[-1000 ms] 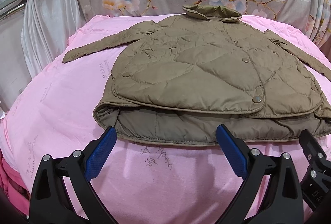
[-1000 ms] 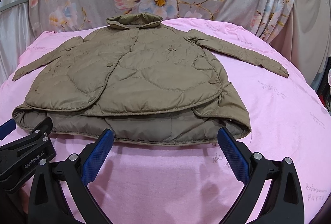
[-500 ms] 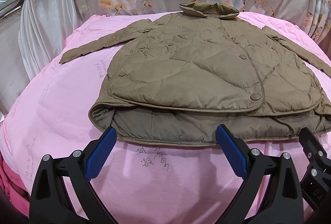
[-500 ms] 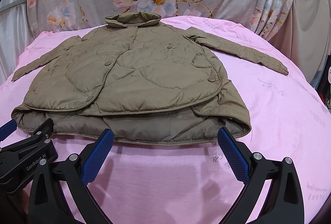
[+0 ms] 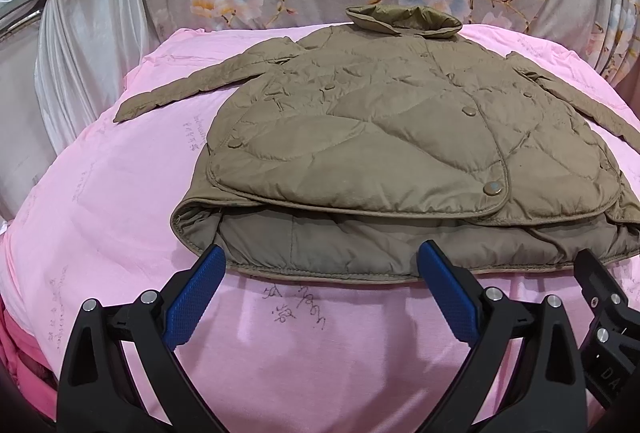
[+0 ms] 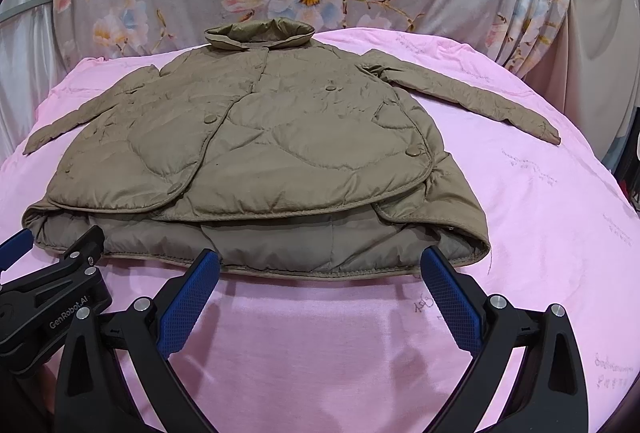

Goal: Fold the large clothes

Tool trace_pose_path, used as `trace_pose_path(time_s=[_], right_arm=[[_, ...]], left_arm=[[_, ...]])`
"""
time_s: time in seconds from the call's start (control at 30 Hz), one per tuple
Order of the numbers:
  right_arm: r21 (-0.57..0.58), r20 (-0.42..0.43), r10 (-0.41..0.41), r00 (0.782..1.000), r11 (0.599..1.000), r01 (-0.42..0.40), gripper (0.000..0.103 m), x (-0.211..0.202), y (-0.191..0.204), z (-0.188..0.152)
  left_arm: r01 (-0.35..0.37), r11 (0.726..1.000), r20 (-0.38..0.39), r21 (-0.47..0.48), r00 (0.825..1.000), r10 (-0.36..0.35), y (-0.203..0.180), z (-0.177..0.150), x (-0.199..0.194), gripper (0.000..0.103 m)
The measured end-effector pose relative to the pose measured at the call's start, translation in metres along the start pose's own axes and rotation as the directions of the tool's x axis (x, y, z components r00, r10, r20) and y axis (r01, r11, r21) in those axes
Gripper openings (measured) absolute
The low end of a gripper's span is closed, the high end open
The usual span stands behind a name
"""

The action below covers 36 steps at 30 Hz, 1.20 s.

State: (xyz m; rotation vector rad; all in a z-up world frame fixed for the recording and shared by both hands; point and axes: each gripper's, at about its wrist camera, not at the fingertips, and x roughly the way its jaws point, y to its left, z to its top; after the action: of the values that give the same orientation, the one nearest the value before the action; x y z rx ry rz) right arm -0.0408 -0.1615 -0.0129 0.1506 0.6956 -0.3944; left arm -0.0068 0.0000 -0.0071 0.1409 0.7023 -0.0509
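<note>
- Sleeve on the left lies stretched out toward 10 o'clock in the left wrist view, flat on the pink sheet. It could trail or drag loose if the body is folded before this sleeve is brought in.
- Left gripper hangs low at 6 o'clock of its view, tongs spread wide and holding nothing, tips level with the near hem but not touching it, as far as I can tell.
- Quilted jacket lies front-up in the middle of the sheet, collar at 12 o'clock, its hem nearest the tools. The padding is puffy and slick-looking. My guess is that a pinch may catch only the top flap, so the layers slide apart.
- Right gripper sits beside its partner, also low and level, tongs apart and empty, aimed at the hem.
- Right sleeve runs out toward 2 o'clock in the right wrist view; uneven lifting by the two hands would skew the fold.
</note>
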Motion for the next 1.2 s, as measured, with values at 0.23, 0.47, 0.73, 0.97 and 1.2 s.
trace_pose_path(time_s=[0.23, 0.47, 0.73, 0.97, 1.2], right_arm=[[0.003, 0.01, -0.005, 1.0, 1.0, 0.005, 0.098, -0.003, -0.001, -0.001], [0.007, 0.011, -0.004, 1.0, 1.0, 0.004, 0.098, -0.004, -0.002, -0.001], [0.046, 0.002, 0.023, 1.0, 0.999, -0.023, 0.098, -0.007, -0.031, 0.017], [0.171, 0.065, 0.052, 0.997, 0.983, -0.062, 0.098, 0.006, -0.107, 0.057], [0.423, 0.065, 0.049, 0.997, 0.903, -0.071, 0.098, 0.061, -0.211, 0.105]], left_arm=[[0.001, 1.0, 0.0, -0.005, 1.0, -0.001, 0.001, 0.001, 0.0, 0.095], [0.001, 1.0, 0.0, -0.005, 1.0, -0.001, 0.001, 0.001, 0.0, 0.095], [0.039, 0.998, 0.004, -0.046, 0.999, -0.039, 0.017, 0.008, -0.01, 0.097], [0.024, 0.996, 0.046, -0.083, 0.999, -0.02, 0.034, 0.041, -0.019, 0.098], [-0.017, 0.995, 0.09, -0.102, 0.996, 0.026, 0.044, 0.076, -0.013, 0.098]])
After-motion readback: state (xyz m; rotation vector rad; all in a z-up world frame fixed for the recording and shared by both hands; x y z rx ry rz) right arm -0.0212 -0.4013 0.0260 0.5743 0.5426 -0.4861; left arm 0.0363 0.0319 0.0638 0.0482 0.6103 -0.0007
